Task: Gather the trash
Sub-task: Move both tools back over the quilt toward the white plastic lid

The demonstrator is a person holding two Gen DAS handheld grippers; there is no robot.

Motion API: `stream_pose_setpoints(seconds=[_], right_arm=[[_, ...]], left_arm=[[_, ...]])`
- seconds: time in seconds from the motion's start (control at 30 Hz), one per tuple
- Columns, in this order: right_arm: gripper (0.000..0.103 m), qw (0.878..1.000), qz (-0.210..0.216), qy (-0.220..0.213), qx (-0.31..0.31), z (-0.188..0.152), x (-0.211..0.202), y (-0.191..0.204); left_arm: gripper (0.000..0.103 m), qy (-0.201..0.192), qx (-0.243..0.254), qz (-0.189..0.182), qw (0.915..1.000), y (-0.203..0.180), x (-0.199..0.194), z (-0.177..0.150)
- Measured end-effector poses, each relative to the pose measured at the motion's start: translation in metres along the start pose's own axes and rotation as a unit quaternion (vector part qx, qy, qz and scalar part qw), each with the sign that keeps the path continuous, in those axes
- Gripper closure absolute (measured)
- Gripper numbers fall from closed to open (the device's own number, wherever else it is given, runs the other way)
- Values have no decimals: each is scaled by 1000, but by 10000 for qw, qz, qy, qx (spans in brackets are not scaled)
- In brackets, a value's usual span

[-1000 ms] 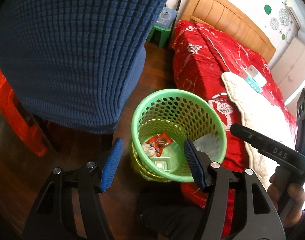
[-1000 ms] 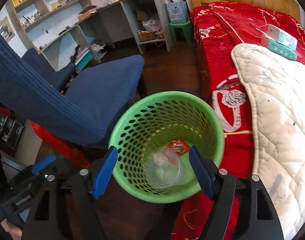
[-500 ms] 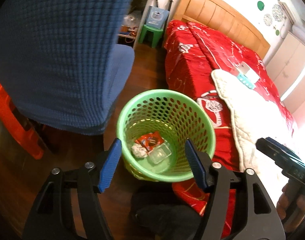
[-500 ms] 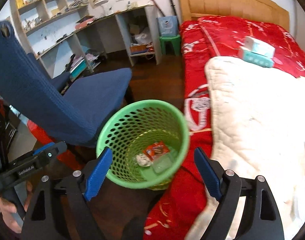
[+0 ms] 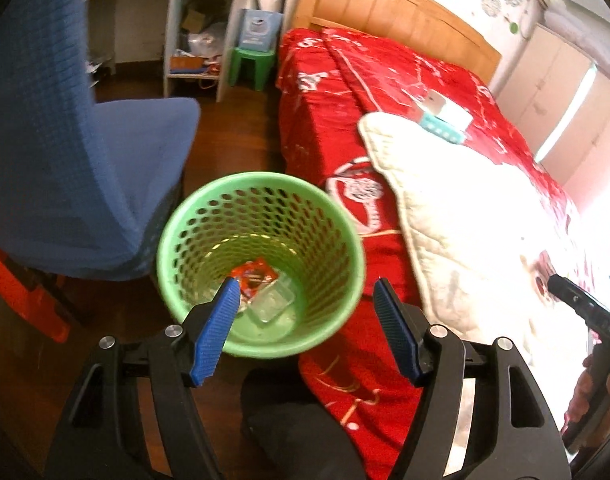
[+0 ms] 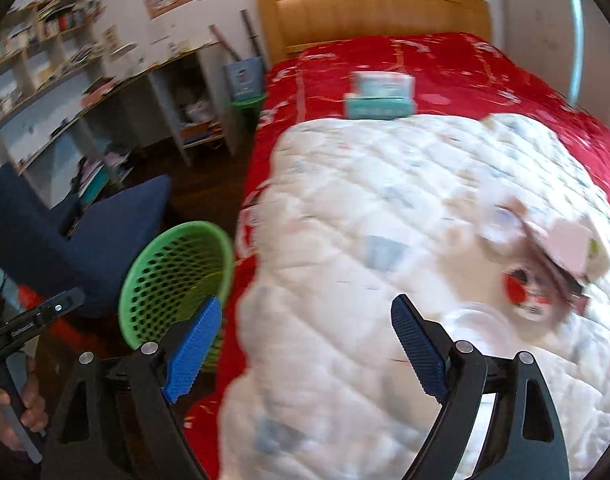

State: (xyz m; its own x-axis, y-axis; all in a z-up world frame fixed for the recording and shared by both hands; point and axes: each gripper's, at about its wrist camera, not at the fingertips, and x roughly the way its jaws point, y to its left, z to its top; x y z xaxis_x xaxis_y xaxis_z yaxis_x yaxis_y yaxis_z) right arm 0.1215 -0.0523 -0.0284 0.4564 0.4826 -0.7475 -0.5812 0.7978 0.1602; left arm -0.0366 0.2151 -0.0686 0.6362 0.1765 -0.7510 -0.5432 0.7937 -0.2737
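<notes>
The green mesh basket [image 5: 261, 181] stands on the floor beside the bed and holds a red wrapper [image 5: 255, 274] and a clear plastic tub [image 5: 271, 306]. My left gripper [image 5: 303, 292] hangs above its near rim, open and empty. My right gripper [image 6: 305, 308] is over the white quilt [image 6: 385, 208] with its jaws opening and nothing between them. Blurred pink and white wrappers [image 6: 545, 264] lie on the quilt ahead to its right. The basket [image 6: 177, 276] sits at its lower left.
A blue chair [image 5: 65, 140] stands left of the basket, with an orange item [image 5: 21, 292] under it. The bed has a red cover [image 5: 385, 80] and two small boxes [image 6: 379, 94] near its head. A green stool [image 5: 251, 66] and a desk with shelves [image 6: 65, 92] stand behind.
The right gripper swung away from above the basket to over the quilt, and its jaws widened. The left gripper drew back slightly, so more of the room shows beyond the basket.
</notes>
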Motion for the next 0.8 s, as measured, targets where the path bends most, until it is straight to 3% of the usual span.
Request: stream_pose_setpoints(seconds=[0.5,0.8], right_arm=[[17,9910,-887,-186,990,-10,-41,-139],[17,9848,-1200,-180,1244,-12,-54,-191]], left_arm=[[31,252,520,-388,9976,-71,15,-5],[30,499,1153,-824,9887,-137,27,-15]])
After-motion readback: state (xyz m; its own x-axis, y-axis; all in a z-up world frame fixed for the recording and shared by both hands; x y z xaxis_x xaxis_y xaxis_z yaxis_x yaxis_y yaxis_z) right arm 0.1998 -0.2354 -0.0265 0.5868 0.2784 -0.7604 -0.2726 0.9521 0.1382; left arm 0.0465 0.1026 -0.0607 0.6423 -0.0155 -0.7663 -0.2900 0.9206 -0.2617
